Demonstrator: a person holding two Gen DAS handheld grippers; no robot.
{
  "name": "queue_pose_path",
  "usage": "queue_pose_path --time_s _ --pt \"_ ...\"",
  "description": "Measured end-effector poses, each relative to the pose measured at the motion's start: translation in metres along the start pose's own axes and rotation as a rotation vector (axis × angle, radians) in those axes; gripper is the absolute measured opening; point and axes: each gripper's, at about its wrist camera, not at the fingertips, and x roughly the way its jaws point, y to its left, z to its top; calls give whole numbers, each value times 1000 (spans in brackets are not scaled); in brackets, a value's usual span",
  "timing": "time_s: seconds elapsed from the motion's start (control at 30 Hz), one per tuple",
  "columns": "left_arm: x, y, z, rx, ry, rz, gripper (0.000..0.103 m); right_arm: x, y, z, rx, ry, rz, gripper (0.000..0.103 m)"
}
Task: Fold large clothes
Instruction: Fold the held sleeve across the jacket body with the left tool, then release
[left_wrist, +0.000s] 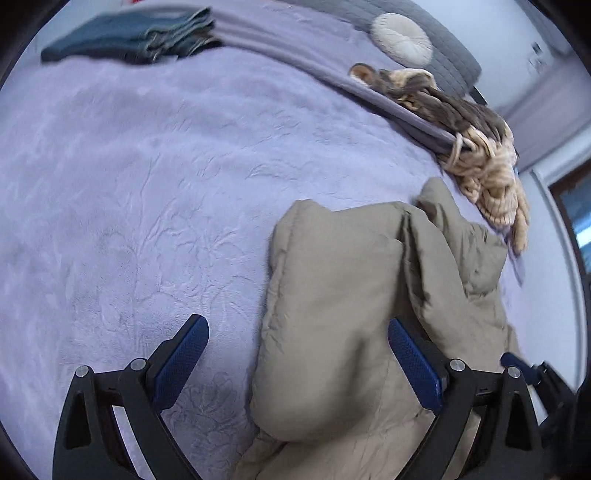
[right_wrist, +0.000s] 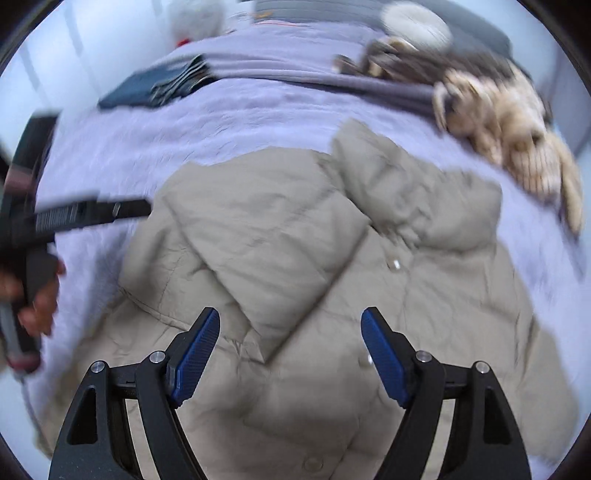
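Lying across a lilac bedspread (left_wrist: 122, 206), a beige padded jacket (right_wrist: 295, 236) fills the middle and lower part of the right wrist view, one sleeve folded diagonally over its front, small snap buttons showing at centre right. In the left wrist view the same jacket occupies the lower centre and right of the frame, bunched in soft folds.

Both claws stand wide apart and grip nothing. The right gripper (right_wrist: 290, 334) hovers over the jacket's front, its blue pads (right_wrist: 195, 360) clear of the cloth. The left gripper (left_wrist: 298, 338) hangs with one blue pad above bare bedspread at lower left and the other above the jacket at lower right; no fabric is pinched between them.

At the left edge of the right wrist view, blurred, a person's hand (right_wrist: 37, 291) holds the other tool's handle.

Folded dark blue clothes (left_wrist: 133, 38) sit at upper left. A cream and brown knitted garment (left_wrist: 476, 147) lies heaped at upper right, near a round pale cushion (left_wrist: 402, 38).
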Motion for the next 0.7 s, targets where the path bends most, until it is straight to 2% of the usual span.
queue_pose_path --time_s 0.03,0.1,0.13,0.17,0.2,0.23,0.27,0.3,0.33,0.37,0.47,0.53,0.6,0.67,0.7 --pt "9 7 2 -36 27 -44 98 8 14 7 -56 -1 -41 82" --pt "25 11 1 -66 55 -77 95 19 24 10 -122 4 -101 82" --pt "31 7 0 -54 63 -72 76 27 26 16 -129 5 -117 81" --pt "36 3 -2 -36 77 -63 64 26 20 16 -111 -5 -128 81" --pt "41 -1 -4 -25 91 -66 46 24 11 17 -78 -19 -140 81" --pt "41 -4 -6 -15 85 -66 37 22 -3 20 -21 -37 -149 81" --pt "40 -8 -8 6 71 -52 34 15 -17 17 34 -51 -154 80" --pt "39 -12 -10 30 62 -32 33 9 -36 13 110 -72 -158 77" --pt "38 -15 -10 52 57 -17 28 2 -55 6 193 -97 -145 50" --pt "37 -16 -9 67 55 -1 27 -3 -73 -4 263 -106 -112 6" --pt "36 -19 -8 98 47 28 27 7 -130 -43 556 -45 38 5" --pt "39 -22 -8 119 46 55 27 25 -158 -74 724 35 103 5" --pt "42 -28 -10 159 43 103 28 38 -169 -99 823 85 144 5" --pt "42 -35 -11 193 34 169 28 43 -173 -114 885 100 213 5" --pt "39 -40 -12 212 20 213 38 41 -174 -118 891 106 232 6"
